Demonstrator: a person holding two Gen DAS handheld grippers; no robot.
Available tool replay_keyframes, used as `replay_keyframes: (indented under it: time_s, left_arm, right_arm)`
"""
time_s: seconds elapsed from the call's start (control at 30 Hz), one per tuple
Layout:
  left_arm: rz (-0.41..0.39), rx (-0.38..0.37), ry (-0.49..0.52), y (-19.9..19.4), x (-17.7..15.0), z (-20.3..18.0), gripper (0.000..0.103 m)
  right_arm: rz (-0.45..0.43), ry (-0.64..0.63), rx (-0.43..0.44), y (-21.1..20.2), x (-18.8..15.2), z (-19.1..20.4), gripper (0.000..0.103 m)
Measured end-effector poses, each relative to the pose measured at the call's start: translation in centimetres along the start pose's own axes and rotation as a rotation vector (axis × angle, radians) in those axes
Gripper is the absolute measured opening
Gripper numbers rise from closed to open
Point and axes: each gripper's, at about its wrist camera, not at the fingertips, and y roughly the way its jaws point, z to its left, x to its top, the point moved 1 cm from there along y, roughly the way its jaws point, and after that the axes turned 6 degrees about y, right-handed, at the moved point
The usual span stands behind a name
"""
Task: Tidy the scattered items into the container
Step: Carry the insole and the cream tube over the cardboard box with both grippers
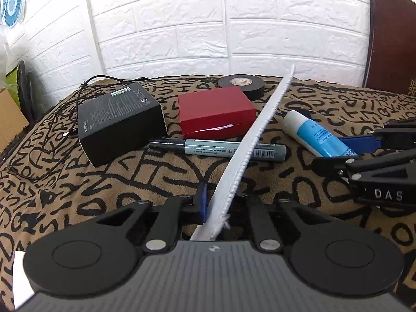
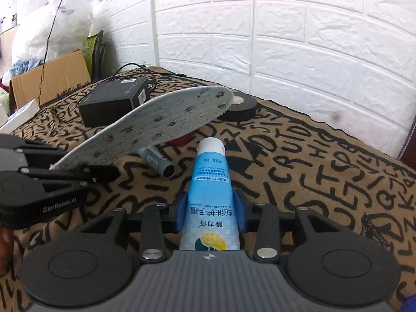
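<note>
A grey-white shoe insole rises edge-on from my left gripper, which is shut on its heel end. In the right wrist view the insole hangs tilted above the cloth, with the left gripper at its lower end. My right gripper is shut on a blue hand cream tube; its blue pads press both sides and the white cap points away. From the left wrist view the tube lies in the right gripper at the right.
On the letter-patterned cloth lie a black box, a red box, a grey marker, a black tape roll and a black cable. A cardboard box stands past the left edge. A white brick wall closes the back.
</note>
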Motion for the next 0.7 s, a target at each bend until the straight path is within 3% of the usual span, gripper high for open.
replay_keyframes:
  time_s: [0.43, 0.63, 0.67, 0.7]
  left_arm:
    - [-0.089, -0.123, 0.099, -4.6, -2.1, -4.1, 0.006]
    - [-0.167, -0.150, 0.170, -7.5, -0.6, -6.3, 0.006]
    - [-0.183, -0.161, 0.179, -8.0, 0.0, -6.8, 0.006]
    - [-0.197, -0.175, 0.185, -8.4, 0.5, -7.1, 0.006]
  right_arm:
    - [-0.031, 0.125, 0.041, -5.8, -4.6, 2.4, 0.036]
    - [-0.105, 0.201, 0.011, -9.8, -5.4, 1.6, 0.036]
    - [-0.122, 0.204, 0.001, -10.7, -5.3, 1.5, 0.035]
    - [-0.132, 0.200, -0.010, -11.4, -5.1, 1.2, 0.028]
